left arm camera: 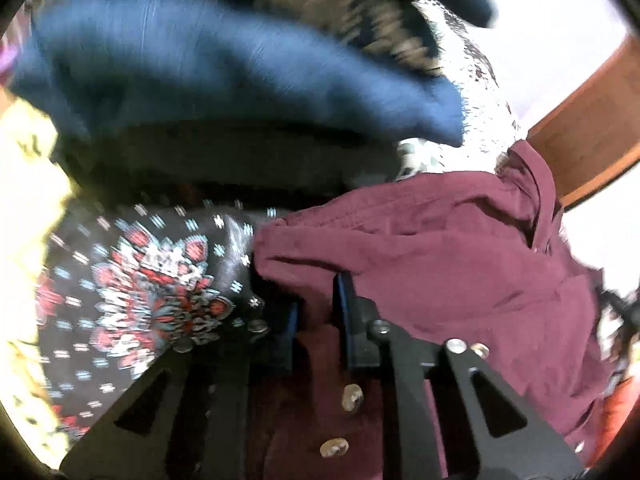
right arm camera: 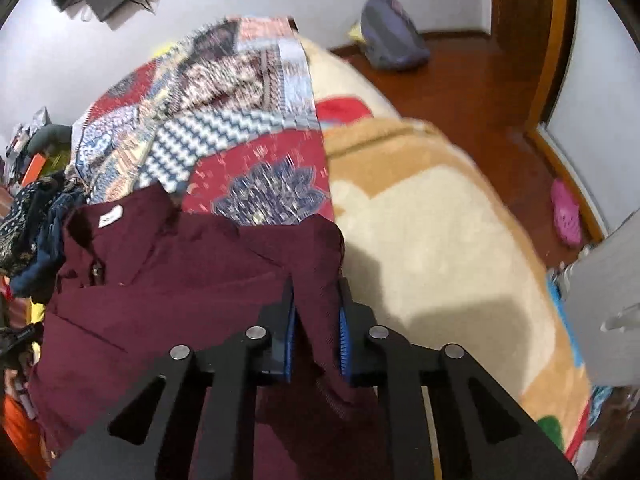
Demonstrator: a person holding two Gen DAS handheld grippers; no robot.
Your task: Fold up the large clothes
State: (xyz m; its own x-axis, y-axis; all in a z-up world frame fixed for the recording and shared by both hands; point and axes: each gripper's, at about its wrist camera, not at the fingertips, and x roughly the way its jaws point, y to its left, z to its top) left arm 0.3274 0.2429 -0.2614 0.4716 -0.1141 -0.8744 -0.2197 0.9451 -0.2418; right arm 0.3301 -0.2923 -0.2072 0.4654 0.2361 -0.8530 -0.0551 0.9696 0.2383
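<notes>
A maroon button-up shirt [left arm camera: 440,248] lies crumpled on the bed, its collar toward the upper right in the left wrist view. My left gripper [left arm camera: 318,312] is shut on a fold of it beside the button placket, with cloth pinched between the blue pads. In the right wrist view the same maroon shirt [right arm camera: 168,280] spreads to the left, its white neck label at the upper left. My right gripper [right arm camera: 316,320] is shut on a bunched edge of the shirt's right side. The cloth under both grippers is hidden.
A blue garment [left arm camera: 192,68] and a black floral cloth [left arm camera: 152,288] lie beside the shirt. A patchwork quilt [right arm camera: 224,120] and a beige blanket [right arm camera: 440,248] cover the bed. Wooden floor [right arm camera: 460,80] with a backpack [right arm camera: 392,36] and a pink shoe [right arm camera: 566,212] lies to the right.
</notes>
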